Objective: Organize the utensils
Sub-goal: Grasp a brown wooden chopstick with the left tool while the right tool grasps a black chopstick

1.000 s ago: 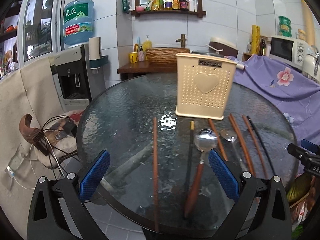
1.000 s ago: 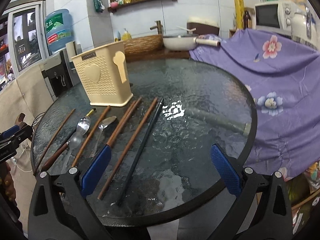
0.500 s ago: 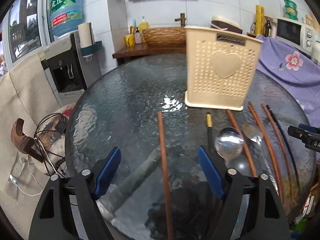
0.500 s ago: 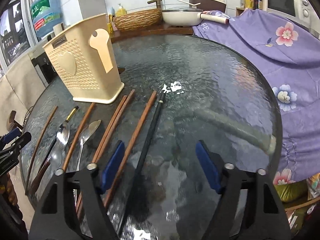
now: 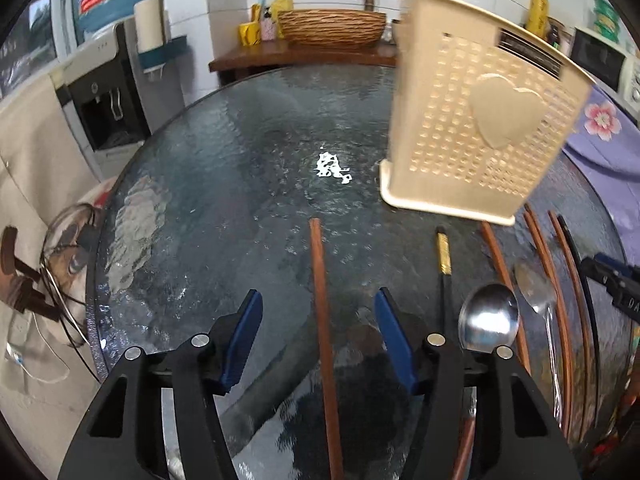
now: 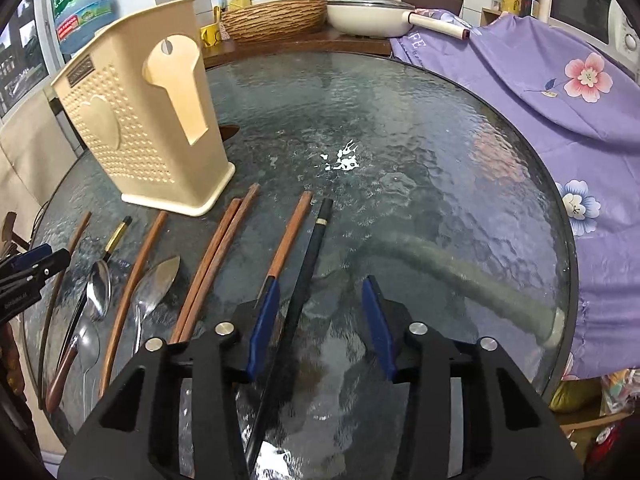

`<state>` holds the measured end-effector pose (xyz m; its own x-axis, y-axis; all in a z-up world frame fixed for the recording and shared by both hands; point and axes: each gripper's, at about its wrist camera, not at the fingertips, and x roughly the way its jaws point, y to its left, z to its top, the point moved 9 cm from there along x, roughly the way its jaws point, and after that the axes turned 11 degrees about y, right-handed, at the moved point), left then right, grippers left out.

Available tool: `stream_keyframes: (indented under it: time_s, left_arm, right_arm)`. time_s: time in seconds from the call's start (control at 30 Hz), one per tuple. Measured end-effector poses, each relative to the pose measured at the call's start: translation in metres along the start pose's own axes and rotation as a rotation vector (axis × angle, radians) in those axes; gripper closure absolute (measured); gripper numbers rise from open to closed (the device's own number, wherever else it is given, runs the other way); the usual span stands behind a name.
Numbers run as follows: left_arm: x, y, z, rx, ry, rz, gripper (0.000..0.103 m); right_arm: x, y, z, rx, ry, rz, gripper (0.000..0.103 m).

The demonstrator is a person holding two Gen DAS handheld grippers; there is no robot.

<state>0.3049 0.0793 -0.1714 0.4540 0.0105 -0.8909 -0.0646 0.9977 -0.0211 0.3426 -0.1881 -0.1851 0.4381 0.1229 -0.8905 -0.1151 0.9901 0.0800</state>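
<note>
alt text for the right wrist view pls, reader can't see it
The open right gripper hovers low over a round glass table, its blue pads straddling a black chopstick. To the left lie brown chopsticks and two metal spoons in a row, before a beige perforated holder. The left gripper shows at the left edge.

Wicker basket [image 5: 331,26], water jug [image 6: 82,10], microwave [image 6: 588,4], purple floral cloth [image 6: 560,92] behind glass tbl [image 6: 440,140].
</note>
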Motion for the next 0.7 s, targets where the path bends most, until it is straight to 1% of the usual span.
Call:
stream_keyframes:
  time_s: [0.07, 0.13, 0.17, 0.2, 0.23, 0.27, 0.33, 0.37, 0.43, 0.5, 0.57, 0.6, 0.7]
  left_arm:
    - [0.004, 0.001, 0.003, -0.012, 0.015, -0.019, 0.055]
    - [0.007, 0.002, 0.005, -0.013, 0.026, -0.019, 0.059]
    - [0.009, 0.001, 0.006, -0.009, 0.031, -0.018, 0.063]
    - [0.012, 0.000, 0.007, -0.005, 0.042, -0.014, 0.068]
    - [0.013, 0.000, 0.010, 0.000, 0.039, -0.002, 0.070]
    - [0.015, 0.000, 0.012, 0.007, 0.039, 0.010, 0.075]
    - [0.017, -0.003, 0.015, 0.025, 0.037, 0.029, 0.077]
    - [0.018, -0.004, 0.017, 0.029, 0.037, 0.029, 0.081]
    - [0.020, -0.004, 0.020, 0.034, 0.041, 0.031, 0.085]
    - [0.021, -0.006, 0.022, 0.041, 0.043, 0.035, 0.092]
    - [0.021, -0.008, 0.023, 0.048, 0.043, 0.038, 0.096]
    - [0.020, -0.009, 0.023, 0.054, 0.041, 0.045, 0.096]
    - [0.020, -0.012, 0.023, 0.061, 0.037, 0.049, 0.096]
  right_arm:
    - [0.005, 0.000, 0.002, 0.000, 0.011, -0.008, 0.064]
    - [0.009, 0.001, 0.004, 0.001, 0.019, -0.006, 0.066]
    - [0.010, 0.002, 0.006, 0.001, 0.020, -0.010, 0.067]
    - [0.010, 0.003, 0.006, 0.001, 0.022, -0.007, 0.069]
    - [0.010, 0.004, 0.008, -0.001, 0.024, -0.006, 0.070]
    - [0.011, 0.004, 0.010, -0.006, 0.024, -0.007, 0.071]
    - [0.012, 0.005, 0.012, -0.006, 0.024, -0.004, 0.072]
    - [0.013, 0.004, 0.014, -0.001, 0.025, 0.002, 0.072]
    - [0.014, 0.003, 0.018, 0.007, 0.029, 0.015, 0.078]
    - [0.015, 0.003, 0.020, 0.002, 0.031, 0.013, 0.082]
    - [0.016, 0.003, 0.023, -0.006, 0.033, 0.013, 0.086]
    - [0.017, 0.003, 0.024, -0.010, 0.033, 0.012, 0.090]
    - [0.019, 0.003, 0.028, -0.015, 0.036, 0.018, 0.092]
